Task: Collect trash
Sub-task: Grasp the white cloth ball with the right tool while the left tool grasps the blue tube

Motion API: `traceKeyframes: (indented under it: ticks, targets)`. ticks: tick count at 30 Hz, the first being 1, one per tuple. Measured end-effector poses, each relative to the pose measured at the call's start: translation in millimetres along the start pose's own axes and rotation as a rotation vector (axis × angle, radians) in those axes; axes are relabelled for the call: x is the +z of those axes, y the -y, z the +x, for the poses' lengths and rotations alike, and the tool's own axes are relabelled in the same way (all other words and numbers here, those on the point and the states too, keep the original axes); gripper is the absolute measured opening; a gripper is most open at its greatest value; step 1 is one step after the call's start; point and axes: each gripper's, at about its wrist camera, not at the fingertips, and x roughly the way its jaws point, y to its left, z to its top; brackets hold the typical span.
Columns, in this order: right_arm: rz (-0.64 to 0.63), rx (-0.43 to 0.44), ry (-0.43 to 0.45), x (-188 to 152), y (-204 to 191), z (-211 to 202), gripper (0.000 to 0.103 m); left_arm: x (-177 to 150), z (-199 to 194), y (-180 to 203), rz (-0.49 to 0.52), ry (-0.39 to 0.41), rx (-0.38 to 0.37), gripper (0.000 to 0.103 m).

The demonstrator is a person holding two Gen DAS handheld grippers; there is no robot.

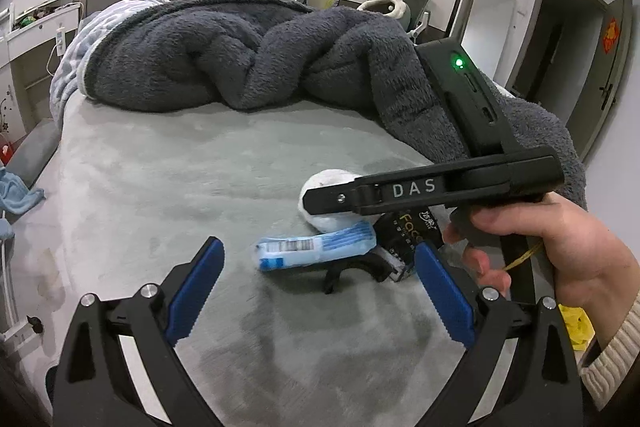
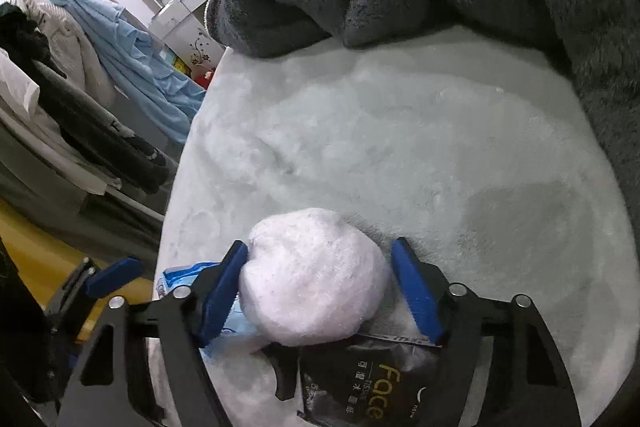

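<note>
Three pieces of trash lie close together on the bed: a crumpled white tissue ball (image 2: 314,273), a blue-and-white wrapper (image 1: 316,249), and a black "Face" tissue packet (image 2: 360,383). My right gripper (image 2: 320,291) is open with its blue pads on either side of the tissue ball; the left pad touches it, the right pad stands just apart. In the left wrist view the right gripper's body (image 1: 432,187) hangs over the tissue ball (image 1: 326,201). My left gripper (image 1: 320,287) is open and empty, just short of the wrapper.
A heaped dark grey fleece blanket (image 1: 240,55) covers the far half of the bed (image 1: 160,187). Clothes hang on a rack (image 2: 80,87) beyond the bed's left edge. A yellow bag (image 1: 576,327) shows under the right hand.
</note>
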Motion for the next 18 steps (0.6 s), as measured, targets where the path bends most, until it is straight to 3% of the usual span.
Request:
traceKeyframes:
  ticks: [5, 18]
  targets:
    - [-0.017, 0.007, 0.01, -0.1, -4.0, -4.0, 0.056, -0.7, 13.4, 2.4, -0.011, -0.009, 0.011, 0.097]
    - [0.01, 0.047, 0.109, 2.1, 13.6, -40.9, 0.054, -3.6, 36.4, 3.0, -0.019, -0.013, 0.111, 0.096]
